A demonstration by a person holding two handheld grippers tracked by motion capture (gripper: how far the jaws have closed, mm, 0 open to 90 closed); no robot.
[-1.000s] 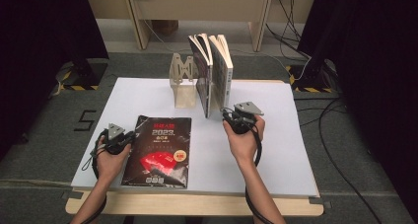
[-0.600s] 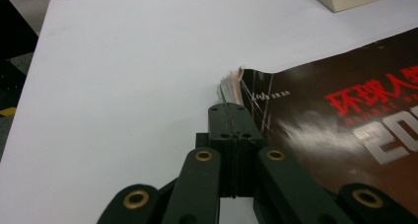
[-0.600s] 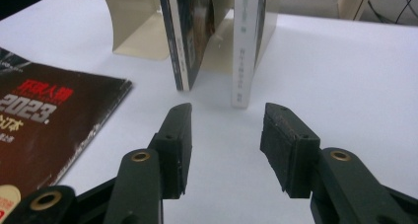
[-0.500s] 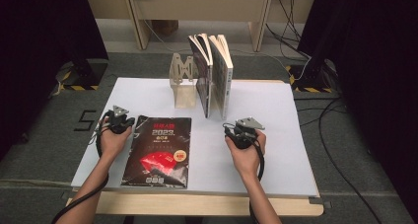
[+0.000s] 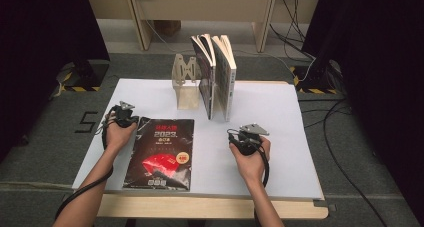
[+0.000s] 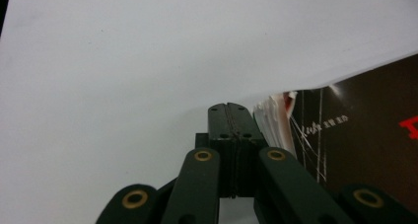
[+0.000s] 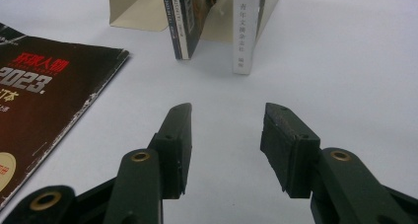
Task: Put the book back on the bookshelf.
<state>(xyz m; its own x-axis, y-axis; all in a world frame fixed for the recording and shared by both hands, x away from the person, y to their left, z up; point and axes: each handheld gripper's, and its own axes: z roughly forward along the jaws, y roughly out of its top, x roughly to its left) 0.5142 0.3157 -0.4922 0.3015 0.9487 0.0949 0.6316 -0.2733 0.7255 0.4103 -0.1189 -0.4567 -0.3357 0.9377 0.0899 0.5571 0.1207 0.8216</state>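
A black magazine (image 5: 162, 152) with red "2023" lettering lies flat on the white table top (image 5: 280, 137), left of centre. My left gripper (image 5: 123, 113) rests at the magazine's top left corner; its jaws are shut with nothing between them (image 6: 228, 109), and the magazine's page edges (image 6: 271, 120) lie just to their right. My right gripper (image 5: 243, 135) sits lower on the table's right half, jaws open and empty (image 7: 226, 118), pointing toward two upright books (image 7: 207, 21). Those two books (image 5: 216, 74) stand at the back against a metal bookend (image 5: 184, 82).
The table's wooden front edge (image 5: 210, 207) runs below the white sheet. Cables (image 5: 345, 152) trail over the grey carpet on the right, and a wooden bench (image 5: 200, 7) stands behind the table. Bare white surface lies right of the books.
My left hand has slid away from me along the magazine's left edge to its top corner. My right hand has drawn back from the books and sunk toward the table.
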